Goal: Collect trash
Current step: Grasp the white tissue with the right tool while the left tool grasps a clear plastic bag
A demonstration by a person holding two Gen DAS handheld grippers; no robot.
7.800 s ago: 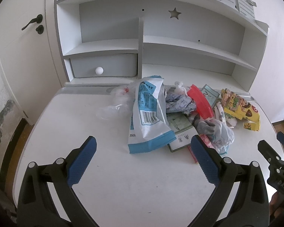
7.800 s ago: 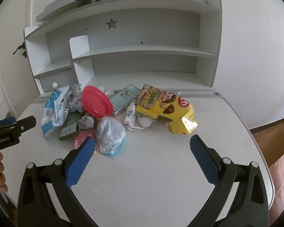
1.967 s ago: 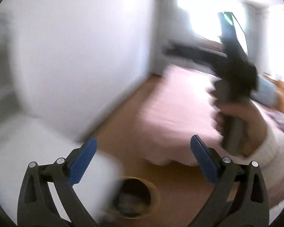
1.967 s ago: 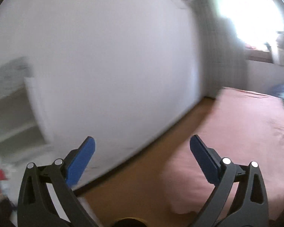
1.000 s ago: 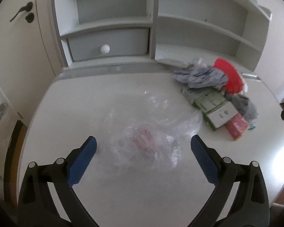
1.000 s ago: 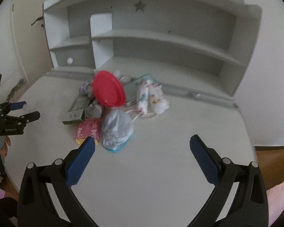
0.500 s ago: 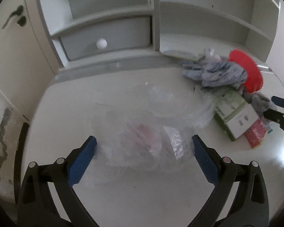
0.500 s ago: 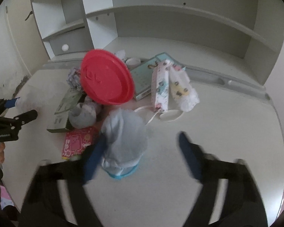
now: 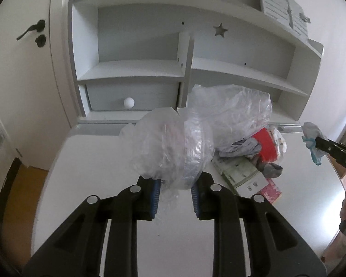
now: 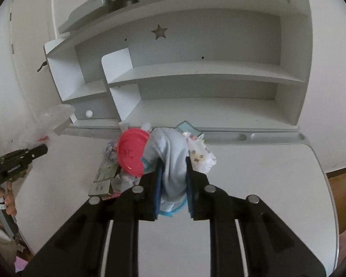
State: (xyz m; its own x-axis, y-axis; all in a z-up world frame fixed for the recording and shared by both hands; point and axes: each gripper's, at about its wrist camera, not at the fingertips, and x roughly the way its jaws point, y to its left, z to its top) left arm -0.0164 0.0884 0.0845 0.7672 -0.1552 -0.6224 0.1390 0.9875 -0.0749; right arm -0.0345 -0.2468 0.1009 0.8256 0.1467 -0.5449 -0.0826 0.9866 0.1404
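My left gripper (image 9: 175, 184) is closing its jaws on a crumpled clear plastic bag (image 9: 173, 143), pads pinching its lower end; the bag hangs raised above the white desk (image 9: 92, 173). In the right wrist view the same bag (image 10: 50, 120) sticks up from that gripper at the far left. My right gripper (image 10: 173, 177) is closing on a pale blue-and-white crumpled wad (image 10: 173, 152), gripped between both pads and lifted off the desk. A red round lid (image 10: 131, 152) leans in the trash pile just left of the wad.
On the desk lie a green-and-white box (image 9: 242, 175), a pink packet (image 9: 271, 190), grey crumpled wrappers (image 9: 244, 147) and a patterned tissue pack (image 10: 200, 157). A white shelf unit with a drawer (image 9: 131, 97) stands behind. A hand (image 10: 2, 198) holds the left gripper.
Both grippers went from wide open to closed. The left one took hold of the clear bag and lifted it; the right one gripped the pale blue wad and raised it.
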